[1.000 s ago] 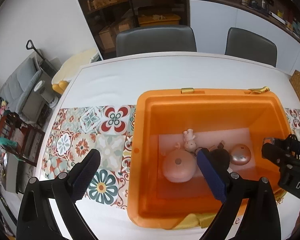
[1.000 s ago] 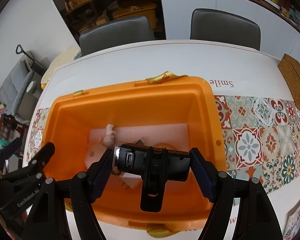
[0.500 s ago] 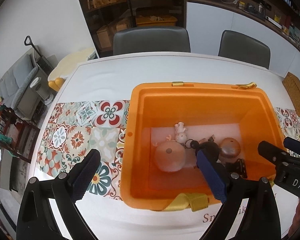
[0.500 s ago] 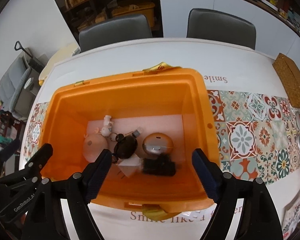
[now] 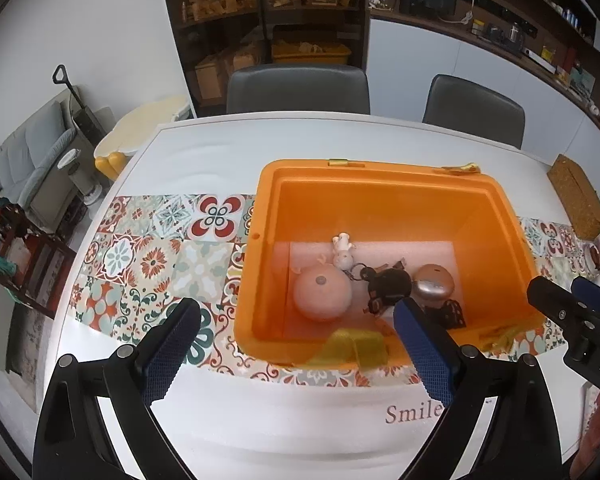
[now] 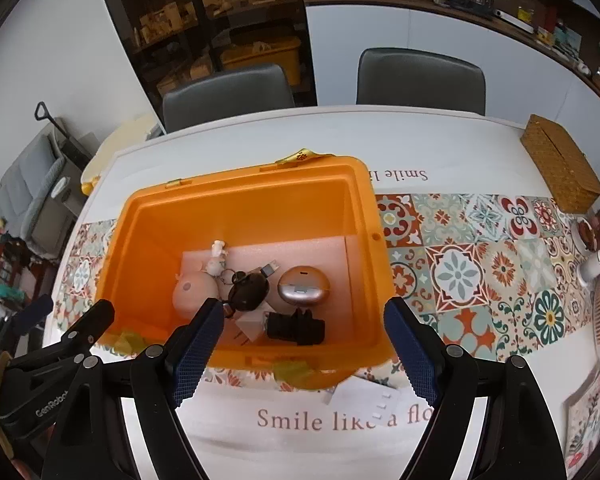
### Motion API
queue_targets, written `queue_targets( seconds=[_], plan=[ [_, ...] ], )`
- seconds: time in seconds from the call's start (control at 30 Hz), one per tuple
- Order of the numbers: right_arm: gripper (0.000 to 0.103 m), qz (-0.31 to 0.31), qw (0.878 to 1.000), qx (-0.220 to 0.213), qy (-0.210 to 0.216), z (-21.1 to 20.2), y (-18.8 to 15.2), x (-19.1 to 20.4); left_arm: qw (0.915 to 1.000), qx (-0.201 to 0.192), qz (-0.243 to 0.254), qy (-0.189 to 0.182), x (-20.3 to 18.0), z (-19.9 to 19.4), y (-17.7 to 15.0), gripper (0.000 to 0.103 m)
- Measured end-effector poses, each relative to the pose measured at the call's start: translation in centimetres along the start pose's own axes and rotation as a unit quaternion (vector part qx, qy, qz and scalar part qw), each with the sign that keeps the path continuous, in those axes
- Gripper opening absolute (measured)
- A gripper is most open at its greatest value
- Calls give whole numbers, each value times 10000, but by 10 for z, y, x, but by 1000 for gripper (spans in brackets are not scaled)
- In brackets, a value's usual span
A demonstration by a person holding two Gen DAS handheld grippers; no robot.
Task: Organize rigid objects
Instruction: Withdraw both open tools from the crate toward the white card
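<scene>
1. Right claw (image 6: 300, 344) hangs wide apart, holding nothing, above the orange bin's (image 6: 380, 280) near rim.
2. Left claw (image 5: 296, 344) is likewise spread wide and bare.
3. In the bin, the black camera mount (image 6: 296, 328) lies at 6 o'clock from the silver case (image 6: 304, 290).

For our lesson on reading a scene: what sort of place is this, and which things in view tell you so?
Most likely a home dining room. A white dining table with a patterned tile runner has grey upholstered chairs pushed up to it, open shelves of boxes line the wall, and a grey sofa sits off to one side.
</scene>
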State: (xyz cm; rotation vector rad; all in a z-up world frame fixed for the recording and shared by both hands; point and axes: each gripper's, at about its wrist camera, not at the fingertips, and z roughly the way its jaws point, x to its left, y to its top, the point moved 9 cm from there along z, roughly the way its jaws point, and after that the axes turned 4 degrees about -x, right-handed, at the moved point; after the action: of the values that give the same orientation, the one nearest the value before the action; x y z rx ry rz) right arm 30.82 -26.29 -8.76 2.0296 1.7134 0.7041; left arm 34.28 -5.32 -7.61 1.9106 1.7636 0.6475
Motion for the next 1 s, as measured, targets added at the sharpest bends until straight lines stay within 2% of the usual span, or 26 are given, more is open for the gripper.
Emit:
queue_targets(
  seconds=[0.2, 0.4, 1.0],
  plan=[
    [82, 126, 9999, -71, 18, -13, -15, -8, 10000, -17, 14, -58, -8, -12, -13, 99],
    [82, 214, 9998, 33, 23, -13, -34, -16, 10000, 48, 29, -71, -14, -18, -29, 99],
    [82, 256, 9995, 183, -39, -1, -78, -33, 9992, 378, -118, -6, -27, -6, -76, 99]
  ],
)
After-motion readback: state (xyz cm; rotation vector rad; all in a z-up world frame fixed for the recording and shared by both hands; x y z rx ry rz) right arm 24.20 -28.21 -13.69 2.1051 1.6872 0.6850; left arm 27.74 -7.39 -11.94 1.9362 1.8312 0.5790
